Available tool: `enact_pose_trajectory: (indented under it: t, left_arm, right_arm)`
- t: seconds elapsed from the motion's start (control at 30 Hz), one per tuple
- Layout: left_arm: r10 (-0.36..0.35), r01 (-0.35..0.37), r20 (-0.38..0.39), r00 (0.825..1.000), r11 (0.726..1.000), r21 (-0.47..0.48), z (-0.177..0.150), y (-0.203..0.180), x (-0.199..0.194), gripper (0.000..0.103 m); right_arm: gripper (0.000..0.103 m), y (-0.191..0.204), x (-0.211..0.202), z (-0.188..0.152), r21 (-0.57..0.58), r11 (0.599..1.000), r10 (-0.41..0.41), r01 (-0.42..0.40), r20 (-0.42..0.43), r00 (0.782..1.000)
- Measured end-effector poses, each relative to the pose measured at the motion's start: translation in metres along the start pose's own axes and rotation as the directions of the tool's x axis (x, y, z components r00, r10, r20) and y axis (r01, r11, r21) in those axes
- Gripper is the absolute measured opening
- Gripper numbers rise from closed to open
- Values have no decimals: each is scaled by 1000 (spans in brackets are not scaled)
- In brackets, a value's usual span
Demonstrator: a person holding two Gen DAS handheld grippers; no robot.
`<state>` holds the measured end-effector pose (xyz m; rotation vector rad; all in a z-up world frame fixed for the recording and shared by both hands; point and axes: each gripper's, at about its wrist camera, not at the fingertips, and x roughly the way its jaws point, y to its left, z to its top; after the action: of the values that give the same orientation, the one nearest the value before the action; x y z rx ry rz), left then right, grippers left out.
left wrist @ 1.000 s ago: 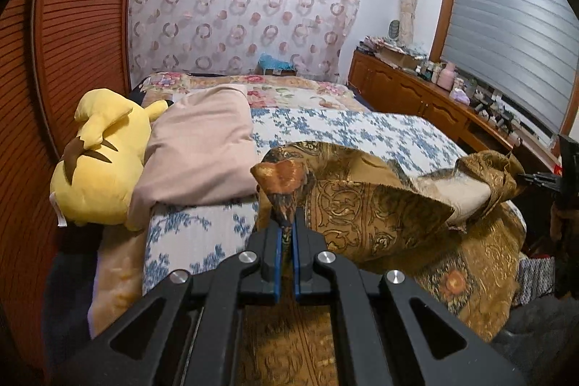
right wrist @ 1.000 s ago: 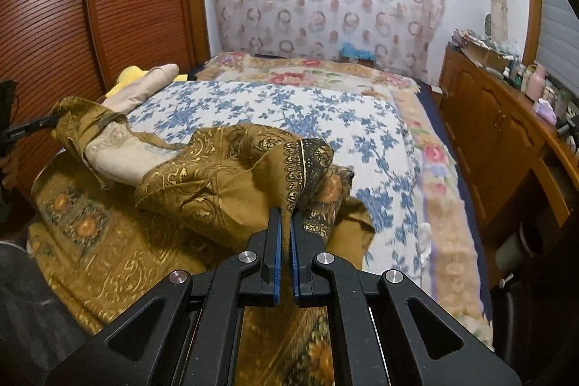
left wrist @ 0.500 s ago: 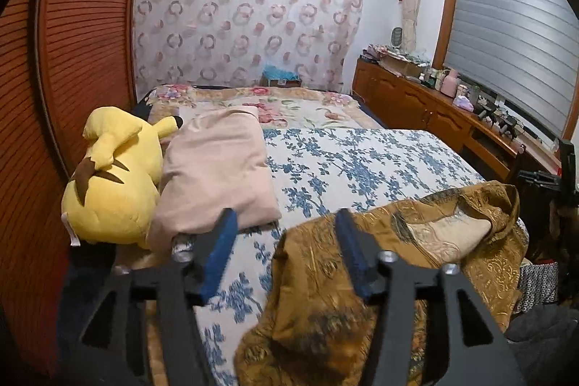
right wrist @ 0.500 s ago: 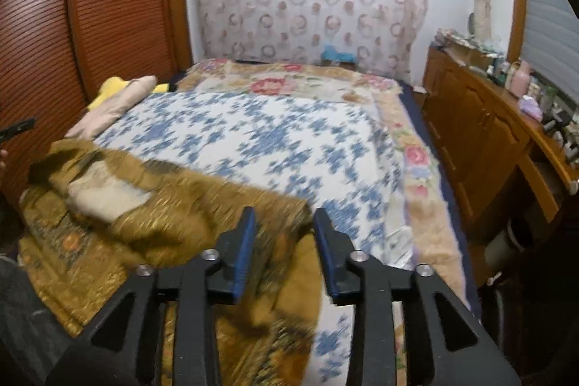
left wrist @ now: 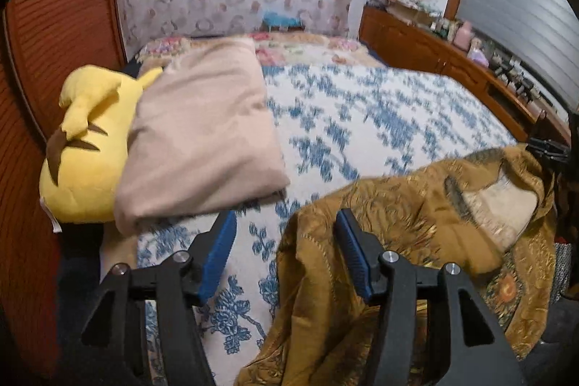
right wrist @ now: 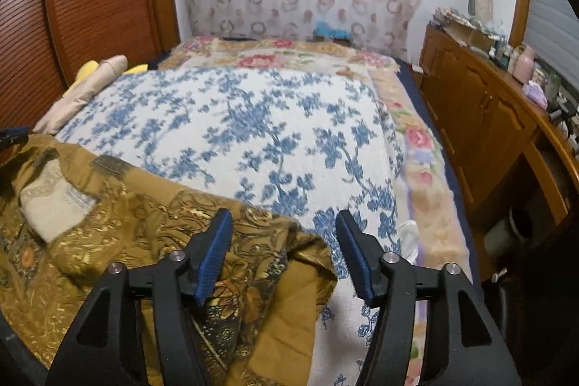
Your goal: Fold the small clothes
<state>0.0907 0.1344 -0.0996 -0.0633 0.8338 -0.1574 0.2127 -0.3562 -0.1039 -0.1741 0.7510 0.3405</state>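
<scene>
**Both grippers let go; garment dropped onto bed**

Left gripper [left wrist: 286, 234]: jaws apart, empty. Right gripper [right wrist: 284, 234]: jaws opening, nothing pinched. Ochre-gold, ornately patterned fabric garment [left wrist: 416, 223]: lay slack on the blue-floral white bedspread [right wrist: 253, 140], beneath both. A second before, each gripper pinched a raised fold; that fold appeared laid, awaiting regrasp.

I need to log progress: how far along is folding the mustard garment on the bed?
Early. The mustard garment lies rumpled on the blue-flowered bedspread, one rough fold at most. Nothing is held: left gripper open, right gripper jaws opening. Smoothing and folding remain.
</scene>
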Motion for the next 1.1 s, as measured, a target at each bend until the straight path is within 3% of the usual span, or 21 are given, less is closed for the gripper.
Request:
enact_pose_trajectory:
  t: [0.1, 0.3, 0.57, 0.67, 0.77, 0.83, 0.93, 1.1]
  left_arm:
    - [3, -3, -42, 999, 1000, -13, -6, 1, 8, 56]
    - [-18, 15, -70, 997, 999, -36, -10, 3, 12, 56]
    - [-58, 57, -91, 994, 998, -11, -14, -7, 15, 53]
    - [-90, 91, -88, 992, 996, 7, -15, -13, 13, 31]
    - [-110, 112, -86, 990, 994, 17, -15, -17, 11, 12]
    - [-110, 112, -65, 992, 993, 32, -15, -21, 5, 7]
    - [-122, 122, 5, 992, 992, 23, -10, -23, -16, 5]
    - [-142, 137, 163, 976, 990, 41, 9, -36, -72, 5]
  right_arm:
    - [70, -7, 7, -5, 24, 1000, 9, -9, -23, 1000]
    - [71, -5, 23, -13, 30, 998, 64, -61, -97, 993]
    - [70, 2, 26, -14, -17, 998, 56, -59, -121, 991]
    - [58, 4, 24, -14, -36, 997, 67, -72, -119, 991]
    - [29, 11, 20, -16, -62, 992, 106, -113, -116, 988]
    - [11, 15, 18, -17, -76, 987, 134, -143, -116, 984]
    - [6, 21, 9, -17, -87, 986, 136, -143, -84, 987]
    - [4, 25, -47, 0, -87, 986, 150, -143, 87, 985]
